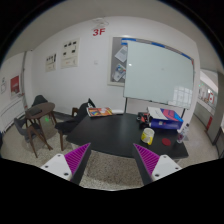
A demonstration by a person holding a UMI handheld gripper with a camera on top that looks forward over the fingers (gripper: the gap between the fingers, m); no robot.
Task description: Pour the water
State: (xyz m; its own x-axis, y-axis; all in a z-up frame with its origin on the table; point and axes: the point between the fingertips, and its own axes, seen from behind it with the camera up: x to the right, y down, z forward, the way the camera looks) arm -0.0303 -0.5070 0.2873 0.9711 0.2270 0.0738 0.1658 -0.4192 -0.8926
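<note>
My gripper (112, 165) is open, its two magenta pads (68, 162) wide apart, with nothing between them. Below the fingers lies a speckled grey surface (110, 170). Beyond the fingers stands a dark table (110, 135). On its right part are a yellow container (148, 136), a colourful box (165, 117) and what looks like a bottle (183, 130). No cup or water vessel is clearly seen near the fingers.
A whiteboard (157, 72) hangs on the far wall, with posters (60, 55) and a "3F" sign (98, 31) to its left. A small round table with dark chairs (40, 115) stands to the left. An orange book (99, 112) lies on the dark table's far end.
</note>
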